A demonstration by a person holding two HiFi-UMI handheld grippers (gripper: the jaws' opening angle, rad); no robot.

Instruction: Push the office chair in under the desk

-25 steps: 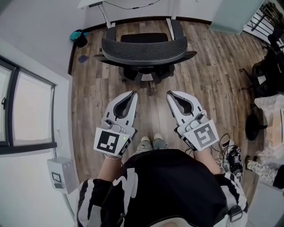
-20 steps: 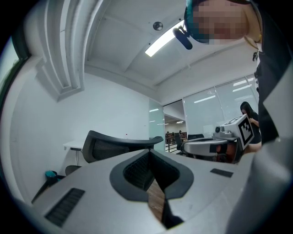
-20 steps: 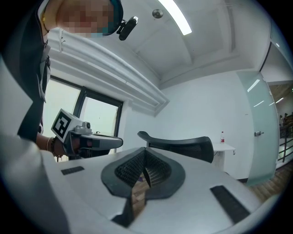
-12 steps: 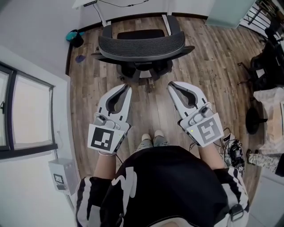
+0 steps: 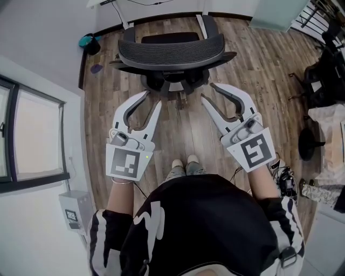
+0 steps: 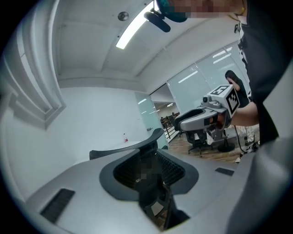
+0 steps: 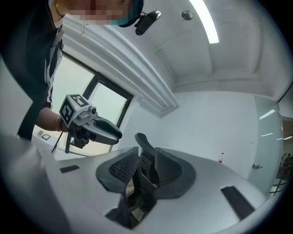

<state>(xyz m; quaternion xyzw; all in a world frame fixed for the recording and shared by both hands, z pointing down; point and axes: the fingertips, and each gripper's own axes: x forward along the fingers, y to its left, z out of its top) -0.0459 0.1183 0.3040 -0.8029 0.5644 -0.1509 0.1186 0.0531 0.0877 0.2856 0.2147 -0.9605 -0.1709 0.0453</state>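
**Q.** Why are the two tools held this way?

**A.** The office chair stands on the wooden floor just in front of the desk, with its mesh backrest towards the person. Only a white corner of the tabletop shows. The left gripper and right gripper are held out side by side and roughly level, each aimed at one half of the backrest. This looks like preparation for an even, two-point push. The fingers of both have just been opening and now stand spread. Each gripper view shows the chair framed in the gap some way ahead, with nothing between the fingers. Spread fingers probably give a broader face to lay against the backrest, or room to take its edge.

**Q.** What cannot be read?

**A.** The top edge of the head view cuts off most of the desk, so the free space beneath it is unknown. The backrest covers the seat and much of the wheeled base. From above, the fingertips seem just short of the chair; contact appears not yet made.
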